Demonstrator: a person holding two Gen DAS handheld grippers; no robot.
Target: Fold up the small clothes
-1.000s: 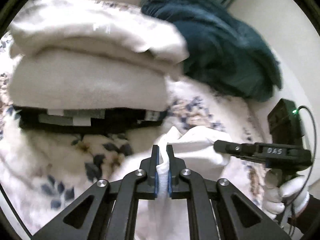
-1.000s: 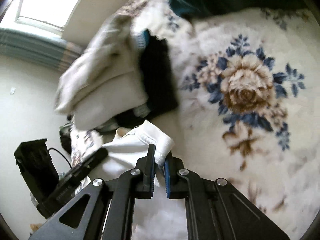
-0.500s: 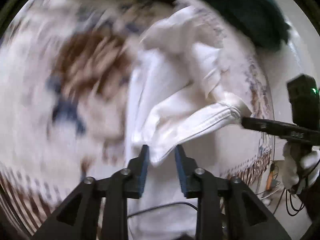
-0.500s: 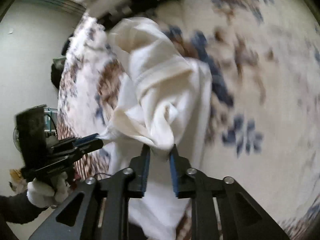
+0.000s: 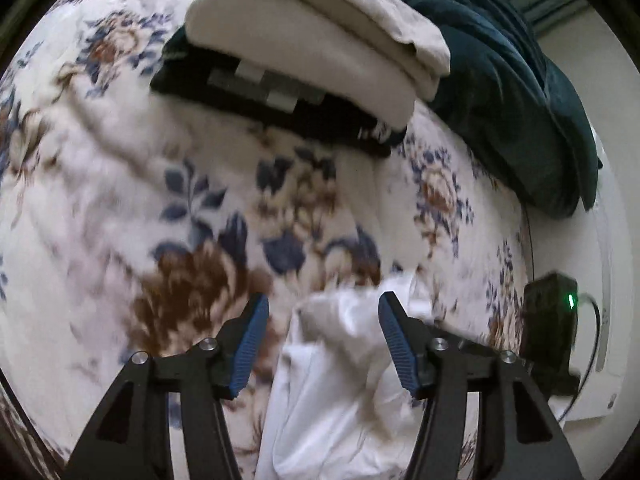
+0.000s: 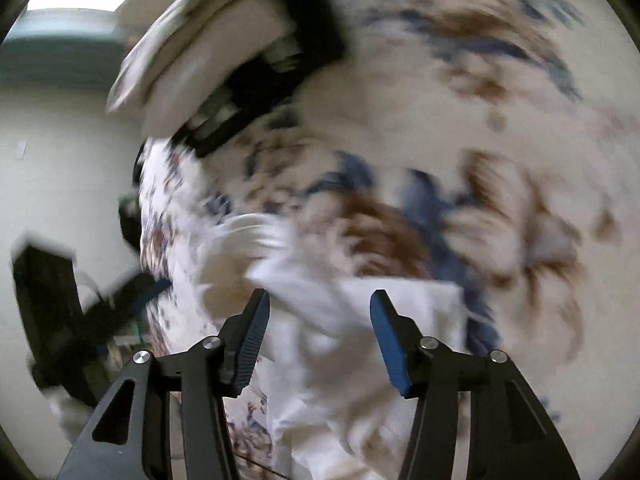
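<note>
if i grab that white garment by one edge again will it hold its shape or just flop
Probably flop: the white garment lies crumpled in soft folds on the floral blanket, so it likely drapes from any pinch point. It looks thin, so probably light. Pushed, it would likely bunch rather than slide flat.

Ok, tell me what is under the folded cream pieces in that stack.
Under the cream pieces lies a dark folded garment with grey and white checks at its edge, resting on the floral blanket. How far it extends beneath them is covered.
</note>
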